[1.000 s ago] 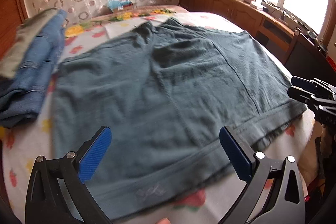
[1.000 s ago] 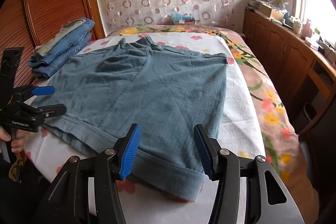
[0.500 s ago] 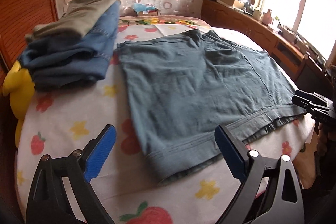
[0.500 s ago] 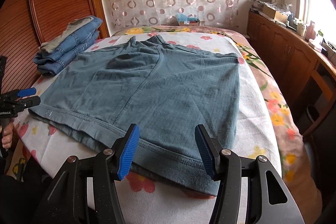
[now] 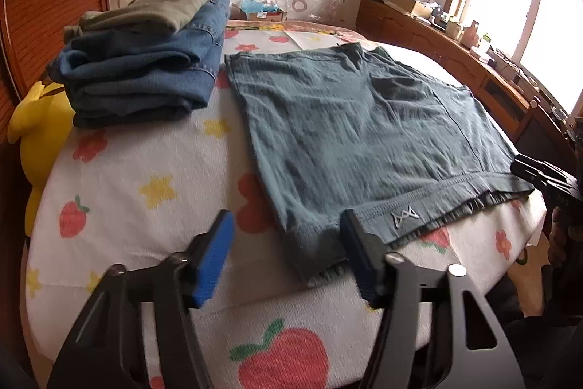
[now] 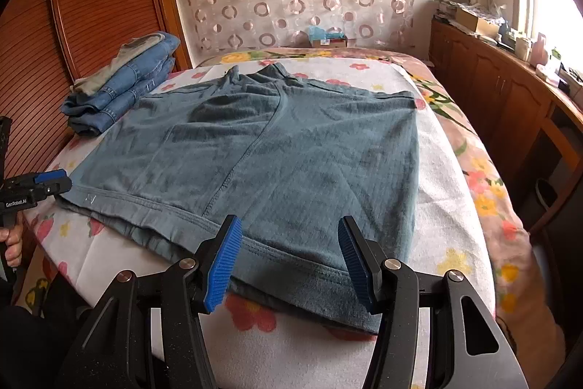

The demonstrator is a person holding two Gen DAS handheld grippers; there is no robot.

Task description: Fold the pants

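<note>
Teal pants (image 5: 357, 133) lie spread flat on the flowered bedsheet (image 5: 153, 177), waistband toward me. My left gripper (image 5: 286, 232) is at the waistband's left corner. Its jaws are closing, and the corner lies between the blue pads (image 5: 215, 261) without being pinched. The right wrist view shows the same pants (image 6: 277, 163). There my right gripper (image 6: 289, 232) hovers half open over the waistband's right part, with cloth below the gap and nothing pinched. Each gripper also shows in the other's view: the left gripper (image 6: 43, 185) at the left edge, the right gripper (image 5: 539, 174) at the right edge.
A stack of folded jeans (image 5: 145, 75) with an olive garment (image 5: 164, 2) on top sits on the bed's left side. A yellow plush toy (image 5: 32, 123) is beside it. A wooden cabinet (image 6: 510, 97) runs along the window on the right. A small box (image 6: 326, 37) sits at the far end.
My left gripper slid left along the waistband to its corner and its jaws narrowed. The right gripper stayed almost in place with the same opening.
</note>
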